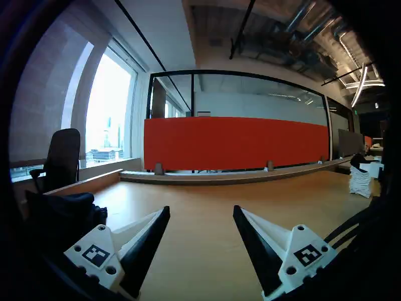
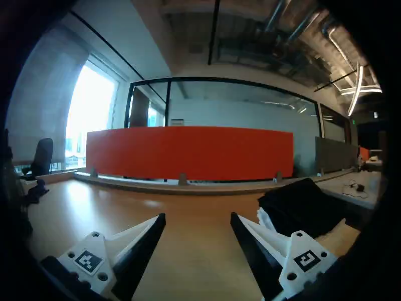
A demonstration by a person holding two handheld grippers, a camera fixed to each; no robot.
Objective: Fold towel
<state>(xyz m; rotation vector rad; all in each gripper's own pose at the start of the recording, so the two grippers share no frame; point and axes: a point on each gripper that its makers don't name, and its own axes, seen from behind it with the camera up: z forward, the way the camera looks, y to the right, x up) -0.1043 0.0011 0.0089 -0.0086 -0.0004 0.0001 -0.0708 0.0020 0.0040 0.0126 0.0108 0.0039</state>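
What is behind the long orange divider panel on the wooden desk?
A black-framed glass wall rises behind the orange divider panel; whatever stands lower is covered by it.

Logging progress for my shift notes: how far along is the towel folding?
Done: nothing I can confirm as folded. In hand: nothing; the left gripper and right gripper are open over the wooden table. Remaining: grasping and folding; a dark cloth lies bunched beside the left gripper, a black cloth beside the right.
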